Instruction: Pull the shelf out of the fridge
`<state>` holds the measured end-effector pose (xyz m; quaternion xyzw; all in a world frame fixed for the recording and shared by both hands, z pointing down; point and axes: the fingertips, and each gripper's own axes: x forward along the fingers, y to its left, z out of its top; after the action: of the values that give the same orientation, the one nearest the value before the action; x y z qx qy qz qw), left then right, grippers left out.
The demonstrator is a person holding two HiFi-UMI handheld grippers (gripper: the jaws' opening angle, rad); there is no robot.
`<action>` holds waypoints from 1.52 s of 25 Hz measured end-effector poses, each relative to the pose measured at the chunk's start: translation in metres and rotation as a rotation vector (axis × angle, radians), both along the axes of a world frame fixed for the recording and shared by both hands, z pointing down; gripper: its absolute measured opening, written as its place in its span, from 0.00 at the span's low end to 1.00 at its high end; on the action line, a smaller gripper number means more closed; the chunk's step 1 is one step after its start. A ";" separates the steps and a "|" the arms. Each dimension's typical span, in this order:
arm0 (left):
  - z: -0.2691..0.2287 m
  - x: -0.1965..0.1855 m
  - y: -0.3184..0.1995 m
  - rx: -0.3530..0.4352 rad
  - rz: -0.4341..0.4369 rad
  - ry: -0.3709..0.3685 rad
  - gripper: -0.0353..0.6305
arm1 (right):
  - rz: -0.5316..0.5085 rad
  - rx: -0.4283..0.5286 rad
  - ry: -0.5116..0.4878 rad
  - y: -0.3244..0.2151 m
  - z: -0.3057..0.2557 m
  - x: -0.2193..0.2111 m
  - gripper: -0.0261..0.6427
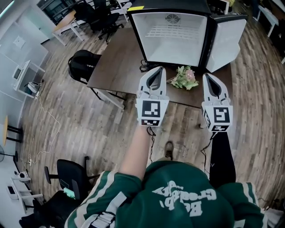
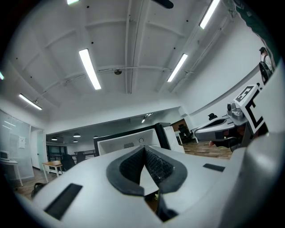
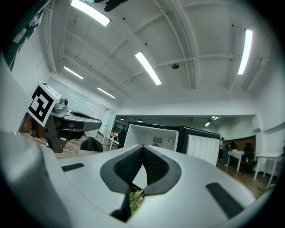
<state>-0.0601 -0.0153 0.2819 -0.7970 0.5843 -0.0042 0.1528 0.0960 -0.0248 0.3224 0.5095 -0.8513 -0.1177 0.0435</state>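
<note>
At upper centre of the head view, a boxy black fridge [image 1: 173,5] stands open on a dark wood table [image 1: 116,67]. Its shelf [image 1: 167,31], a white wire grid, lies flat inside, with its long axis running left to right. The left gripper [image 1: 156,71] and right gripper [image 1: 208,78], smooth white with ribbed black pads, are clenched on nothing.

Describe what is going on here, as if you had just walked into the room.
A person in a green sweatshirt holds a gripper in each hand, facing a small fridge that stands with its door open on a dark table. The left gripper and right gripper are both shut and empty, short of the fridge. The wire shelf sits inside, untouched. A bunch of flowers lies in front.
</note>
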 end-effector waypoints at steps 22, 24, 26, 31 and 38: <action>0.013 -0.019 -0.097 -0.037 0.063 0.031 0.08 | 0.052 -0.012 -0.002 -0.090 0.003 -0.026 0.05; 0.017 -0.016 -0.107 -0.045 0.064 0.031 0.08 | 0.051 -0.017 -0.001 -0.101 0.005 -0.024 0.05; 0.022 -0.012 -0.118 -0.053 0.067 0.030 0.08 | 0.050 -0.020 -0.001 -0.113 0.007 -0.022 0.05; 0.028 0.000 -0.152 -0.062 0.069 0.034 0.08 | 0.031 -0.026 -0.003 -0.146 0.010 -0.017 0.05; 0.040 0.014 -0.205 -0.085 0.050 0.032 0.08 | -0.008 -0.043 0.004 -0.199 0.020 -0.015 0.05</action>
<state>-0.0464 -0.2205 0.3222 -0.8172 0.5657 -0.0121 0.1096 0.0815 -0.2238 0.3426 0.5050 -0.8555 -0.1006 0.0556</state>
